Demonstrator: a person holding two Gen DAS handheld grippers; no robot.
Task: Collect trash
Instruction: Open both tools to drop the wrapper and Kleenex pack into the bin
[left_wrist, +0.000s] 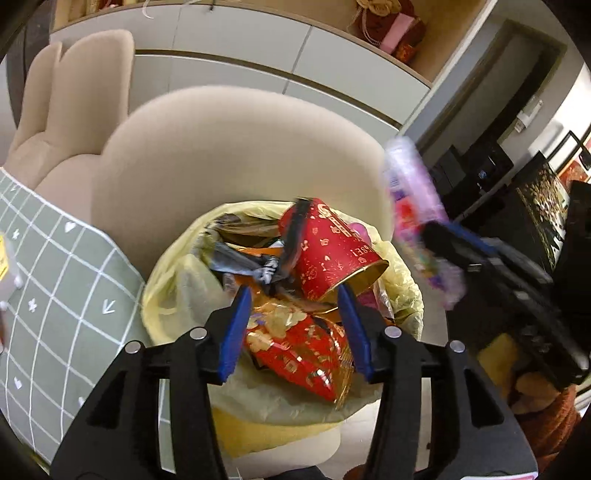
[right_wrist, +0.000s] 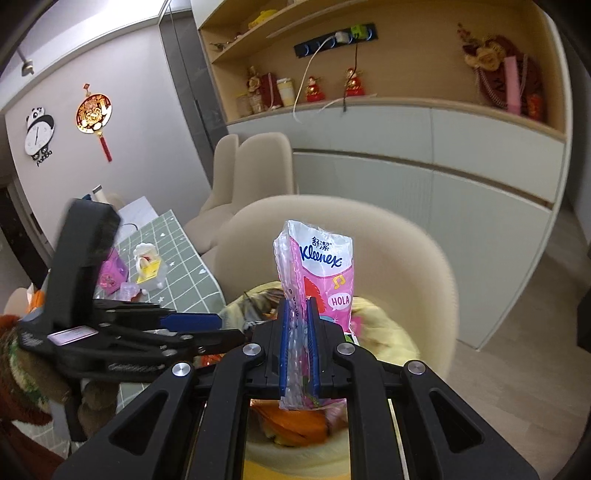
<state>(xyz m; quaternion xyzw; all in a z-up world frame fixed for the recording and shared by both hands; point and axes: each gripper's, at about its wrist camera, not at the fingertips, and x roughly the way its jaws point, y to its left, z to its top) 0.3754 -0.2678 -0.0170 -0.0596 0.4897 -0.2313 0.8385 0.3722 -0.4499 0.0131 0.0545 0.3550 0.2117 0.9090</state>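
A trash bin (left_wrist: 173, 291) lined with a yellow bag holds red paper cups (left_wrist: 332, 251) and wrappers. My left gripper (left_wrist: 293, 306) is open and empty just above the bin's near rim. My right gripper (right_wrist: 297, 314) is shut on a pink Kleenex tissue pack (right_wrist: 325, 266) and holds it upright above the bin (right_wrist: 384, 328). In the left wrist view the pack (left_wrist: 413, 199) shows blurred at the right, above the bin's edge. The left gripper (right_wrist: 207, 325) shows at the left in the right wrist view.
A beige chair (left_wrist: 229, 155) stands right behind the bin. A table with a green checked cloth (left_wrist: 55, 280) is at the left, with small items (right_wrist: 147, 266) on it. Cabinets (right_wrist: 443, 155) line the back wall.
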